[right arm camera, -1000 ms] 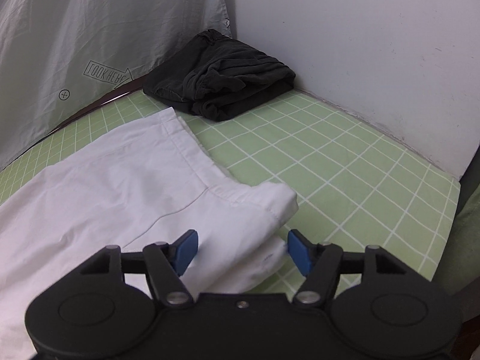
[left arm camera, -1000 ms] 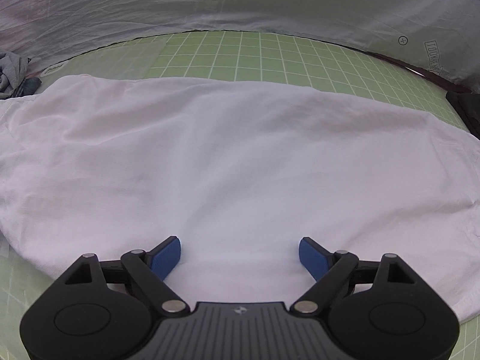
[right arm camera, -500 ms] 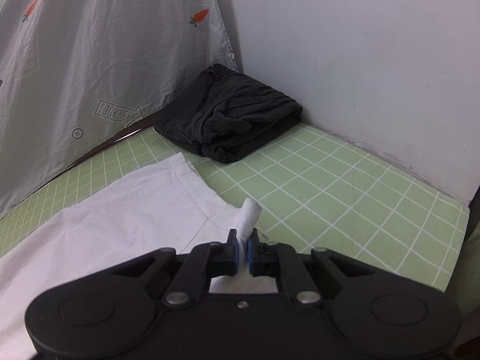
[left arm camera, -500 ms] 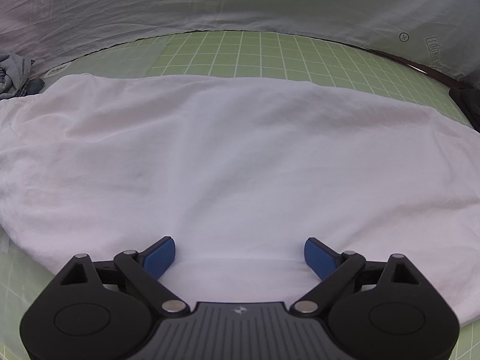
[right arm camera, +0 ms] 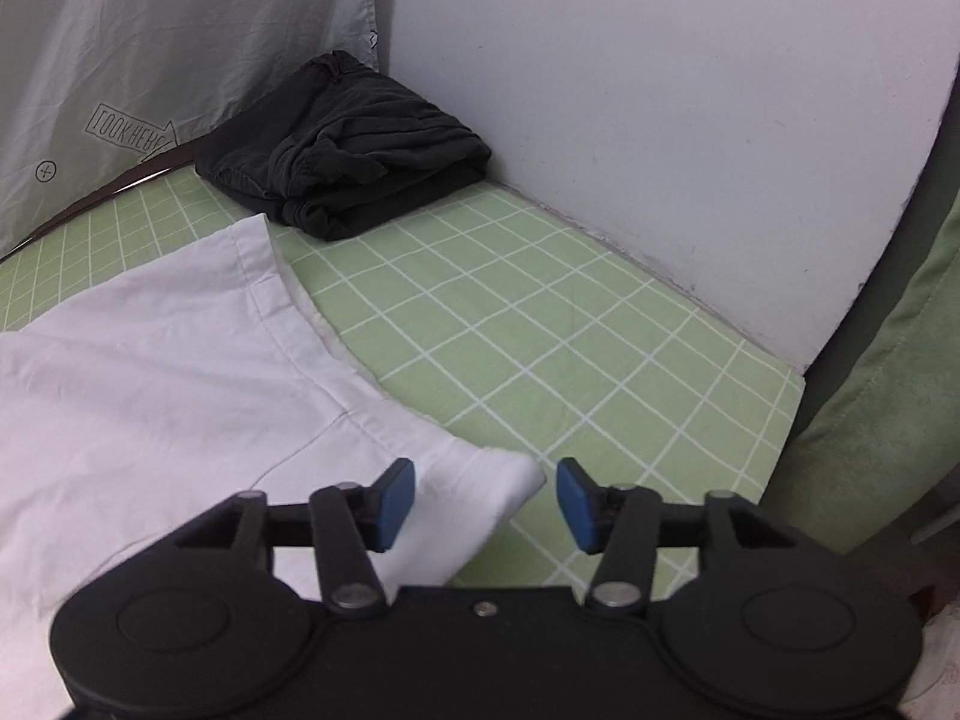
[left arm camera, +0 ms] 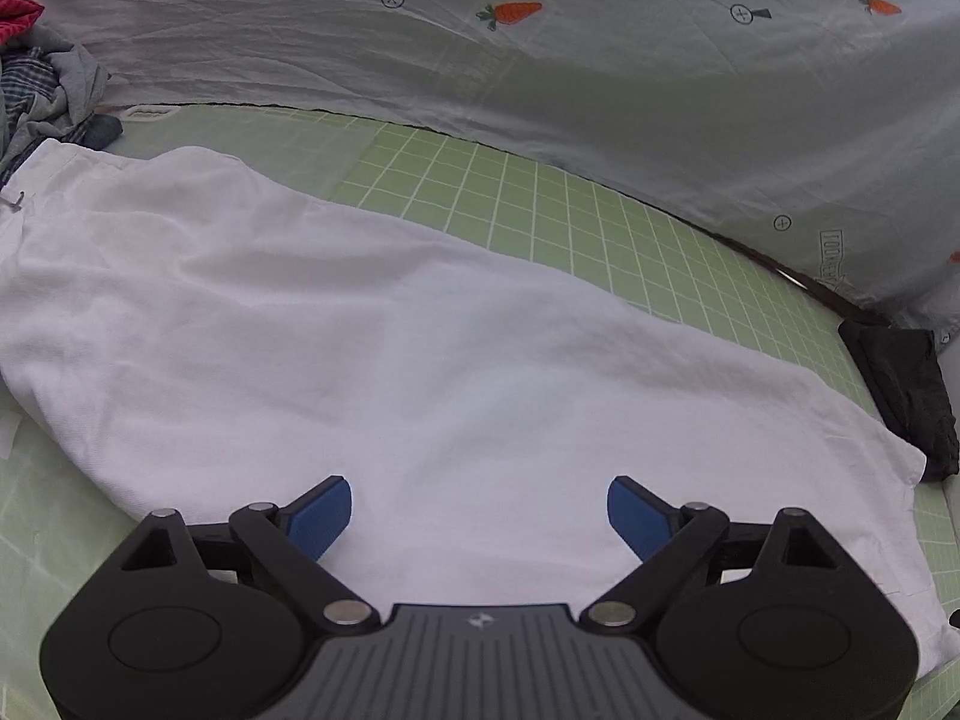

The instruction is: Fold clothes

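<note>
A white garment (left arm camera: 384, 330) lies spread flat on the green checked sheet (left arm camera: 540, 216). My left gripper (left arm camera: 478, 516) is open and empty, its blue pads just above the garment's near edge. In the right wrist view the garment's hemmed end (right arm camera: 180, 360) lies at the left, with a folded corner (right arm camera: 480, 486) between the pads. My right gripper (right arm camera: 485, 501) is open over that corner and holds nothing.
A folded black garment (right arm camera: 342, 144) sits in the far corner against the white wall (right arm camera: 660, 90); it also shows in the left wrist view (left arm camera: 900, 384). A carrot-print curtain (left arm camera: 540, 60) hangs behind. A pile of mixed clothes (left arm camera: 42, 90) lies at far left. A green cushion (right arm camera: 888, 396) stands at right.
My right gripper was shut on the white garment's corner half a second ago; it has opened and the corner lies on the sheet. My left gripper stayed open and lifted back a little.
</note>
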The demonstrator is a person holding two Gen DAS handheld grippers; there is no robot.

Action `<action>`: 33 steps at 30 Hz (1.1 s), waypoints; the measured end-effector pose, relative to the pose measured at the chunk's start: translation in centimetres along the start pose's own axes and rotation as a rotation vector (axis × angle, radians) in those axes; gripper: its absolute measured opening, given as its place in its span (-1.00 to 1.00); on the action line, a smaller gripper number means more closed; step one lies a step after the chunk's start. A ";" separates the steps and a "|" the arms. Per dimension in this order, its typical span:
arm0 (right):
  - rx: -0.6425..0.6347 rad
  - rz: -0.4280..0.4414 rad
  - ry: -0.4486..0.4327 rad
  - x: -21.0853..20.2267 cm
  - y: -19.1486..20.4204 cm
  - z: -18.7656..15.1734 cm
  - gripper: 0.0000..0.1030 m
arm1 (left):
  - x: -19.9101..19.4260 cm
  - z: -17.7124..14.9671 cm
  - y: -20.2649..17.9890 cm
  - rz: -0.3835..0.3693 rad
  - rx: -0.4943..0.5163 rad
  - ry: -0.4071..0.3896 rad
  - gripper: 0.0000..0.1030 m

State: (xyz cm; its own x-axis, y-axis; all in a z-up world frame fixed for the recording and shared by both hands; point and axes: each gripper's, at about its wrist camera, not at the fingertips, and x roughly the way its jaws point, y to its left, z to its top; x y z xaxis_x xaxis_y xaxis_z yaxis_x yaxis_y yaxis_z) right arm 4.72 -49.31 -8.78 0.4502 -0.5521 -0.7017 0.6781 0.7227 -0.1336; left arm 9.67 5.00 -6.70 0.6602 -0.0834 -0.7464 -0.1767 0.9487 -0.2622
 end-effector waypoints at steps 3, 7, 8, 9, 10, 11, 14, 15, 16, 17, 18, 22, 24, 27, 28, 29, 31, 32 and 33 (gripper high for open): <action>-0.020 0.014 -0.039 -1.2 2.2 0.6 0.59 | -1.8 1.0 2.5 0.067 -0.042 -0.055 0.79; -0.039 0.114 -0.052 -2.7 6.3 0.6 0.74 | -3.5 2.2 7.2 0.124 -0.166 -0.106 0.80; -0.043 0.146 -0.045 -3.1 7.6 0.3 0.75 | -3.9 2.5 8.4 0.143 -0.197 -0.115 0.80; -0.049 0.180 -0.033 -3.4 9.0 0.0 0.77 | -4.2 2.7 9.6 0.166 -0.227 -0.124 0.80; -0.055 0.213 -0.018 -3.6 10.4 -0.4 0.78 | -4.6 2.9 10.7 0.187 -0.254 -0.135 0.80; -0.064 0.247 0.004 -3.8 11.9 -1.0 0.78 | -5.0 3.0 11.6 0.207 -0.278 -0.148 0.80; -0.089 0.306 0.063 -4.5 15.6 -2.6 0.78 | -6.0 3.6 15.0 0.248 -0.353 -0.176 0.80; -0.097 0.320 0.079 -4.8 16.7 -3.2 0.78 | -6.1 3.8 16.1 0.255 -0.376 -0.179 0.80; -0.104 0.328 0.092 -4.8 17.4 -3.7 0.80 | -6.1 4.0 17.1 0.261 -0.399 -0.179 0.80; -0.111 0.336 0.104 -4.9 18.1 -4.3 0.83 | -6.1 4.2 18.0 0.268 -0.420 -0.178 0.80; -0.118 0.344 0.117 -5.0 18.8 -4.8 0.87 | -5.9 4.4 19.0 0.277 -0.440 -0.177 0.80; -0.105 0.326 0.132 -5.1 20.2 -6.7 1.00 | -4.9 5.2 22.6 0.315 -0.503 -0.169 0.80; -0.097 0.312 0.111 -5.3 20.3 -7.4 1.00 | -4.2 5.6 24.2 0.309 -0.522 -0.159 0.80; -0.091 0.292 0.064 -5.7 20.3 -8.3 1.00 | -2.6 6.2 26.7 0.274 -0.567 -0.145 0.80; -0.090 0.286 0.048 -5.8 20.3 -8.6 1.00 | -2.0 6.4 27.4 0.258 -0.583 -0.140 0.80; -0.088 0.280 0.033 -6.0 20.4 -8.9 1.00 | -1.4 6.6 27.9 0.236 -0.598 -0.131 0.80; -0.078 0.269 0.003 -6.2 20.4 -9.4 1.00 | -0.1 7.0 28.9 0.188 -0.625 -0.109 0.80; -0.071 0.263 -0.005 -6.3 20.5 -9.5 1.00 | 0.3 7.1 29.1 0.171 -0.632 -0.101 0.80; -0.063 0.255 -0.008 -6.4 20.6 -9.6 1.00 | 0.6 7.2 29.3 0.155 -0.637 -0.097 0.80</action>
State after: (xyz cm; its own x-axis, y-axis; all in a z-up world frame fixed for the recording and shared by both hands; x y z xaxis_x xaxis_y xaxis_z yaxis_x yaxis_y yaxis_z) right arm 10.22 -26.88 -13.74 0.6066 -0.3521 -0.7128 0.5047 0.8633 0.0030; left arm 10.14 34.92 -10.39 0.6498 0.0953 -0.7542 -0.6523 0.5793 -0.4888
